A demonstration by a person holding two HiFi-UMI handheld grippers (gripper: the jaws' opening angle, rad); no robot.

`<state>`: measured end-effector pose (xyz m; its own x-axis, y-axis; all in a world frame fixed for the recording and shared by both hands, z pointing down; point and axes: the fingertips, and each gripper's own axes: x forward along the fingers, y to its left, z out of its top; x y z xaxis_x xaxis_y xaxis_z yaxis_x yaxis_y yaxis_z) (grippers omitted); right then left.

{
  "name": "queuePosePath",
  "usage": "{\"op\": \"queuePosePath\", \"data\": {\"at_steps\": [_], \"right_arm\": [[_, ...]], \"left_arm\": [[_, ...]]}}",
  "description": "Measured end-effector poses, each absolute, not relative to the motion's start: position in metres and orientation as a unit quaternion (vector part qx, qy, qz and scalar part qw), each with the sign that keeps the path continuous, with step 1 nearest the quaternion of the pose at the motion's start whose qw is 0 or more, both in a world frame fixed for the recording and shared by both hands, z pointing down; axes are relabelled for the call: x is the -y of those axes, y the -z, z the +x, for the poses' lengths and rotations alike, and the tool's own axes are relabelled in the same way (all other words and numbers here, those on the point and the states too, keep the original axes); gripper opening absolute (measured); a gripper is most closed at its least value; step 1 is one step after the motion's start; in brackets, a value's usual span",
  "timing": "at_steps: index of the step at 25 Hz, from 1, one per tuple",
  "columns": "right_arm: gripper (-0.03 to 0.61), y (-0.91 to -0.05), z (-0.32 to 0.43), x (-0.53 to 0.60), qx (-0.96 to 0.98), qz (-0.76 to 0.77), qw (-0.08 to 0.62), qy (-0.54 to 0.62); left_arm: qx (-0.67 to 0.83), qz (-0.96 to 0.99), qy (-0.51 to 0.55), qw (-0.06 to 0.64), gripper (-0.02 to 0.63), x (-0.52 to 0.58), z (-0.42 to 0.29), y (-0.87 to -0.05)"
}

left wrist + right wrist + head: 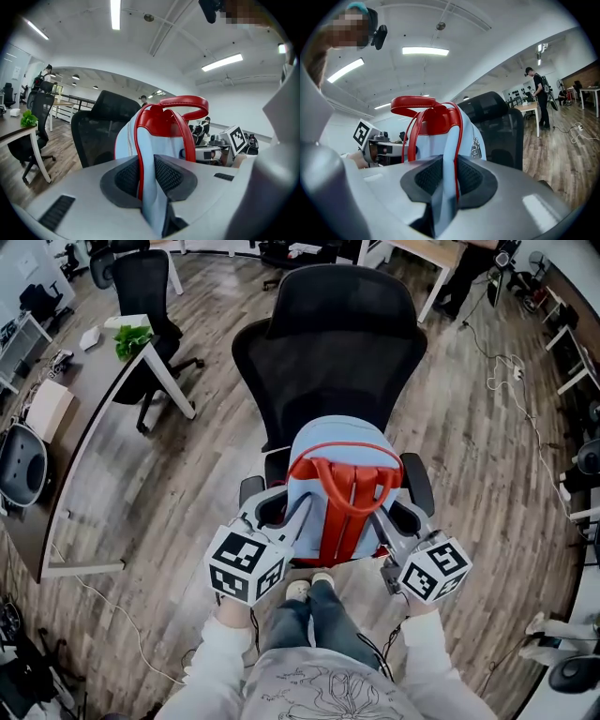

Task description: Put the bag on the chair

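Left tongs (147, 176) and right tongs (445, 180) clenched on light-blue backpack (342, 474) edges, upright over office chair (328, 343) seat. Remaining: settle on seat, release.

Wood-plank floor (487, 484) carries everything. Black mesh office chair (328, 343) stands on it at 12 o'clock. A light-blue fabric bag with red straps (342, 451) is at the seat; can't tell if its base rests there. A second black office chair (145, 287) is at 11. Dark curved desk on white legs (89, 442) at 9–10: green leafy plant (131, 338), small white object (90, 337), tan flat box (47, 409) on top.
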<state>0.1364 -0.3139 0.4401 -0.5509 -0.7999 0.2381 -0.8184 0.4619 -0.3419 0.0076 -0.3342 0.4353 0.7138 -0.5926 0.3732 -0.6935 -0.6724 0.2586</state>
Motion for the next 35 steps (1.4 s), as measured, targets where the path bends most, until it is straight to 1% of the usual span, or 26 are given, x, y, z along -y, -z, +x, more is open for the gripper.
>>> {"op": "queuePosePath", "data": {"at_steps": [11, 17, 26, 35], "right_arm": [[0.087, -0.505, 0.148, 0.339, 0.857, 0.449, 0.060, -0.247], [0.087, -0.543, 0.154, 0.348, 0.858, 0.437, 0.086, -0.256], [0.091, -0.609, 0.160, 0.349, 0.857, 0.413, 0.152, -0.266], [0.092, -0.672, 0.167, 0.352, 0.859, 0.384, 0.227, -0.253]], "left_arm": [[0.366, 0.886, -0.162, 0.234, 0.083, 0.355, 0.019, -0.501], [0.367, 0.879, -0.180, 0.244, 0.083, 0.361, 0.025, -0.538], [0.357, 0.867, -0.229, 0.260, 0.084, 0.362, 0.031, -0.602], [0.341, 0.861, -0.288, 0.243, 0.087, 0.363, 0.039, -0.663]]}}
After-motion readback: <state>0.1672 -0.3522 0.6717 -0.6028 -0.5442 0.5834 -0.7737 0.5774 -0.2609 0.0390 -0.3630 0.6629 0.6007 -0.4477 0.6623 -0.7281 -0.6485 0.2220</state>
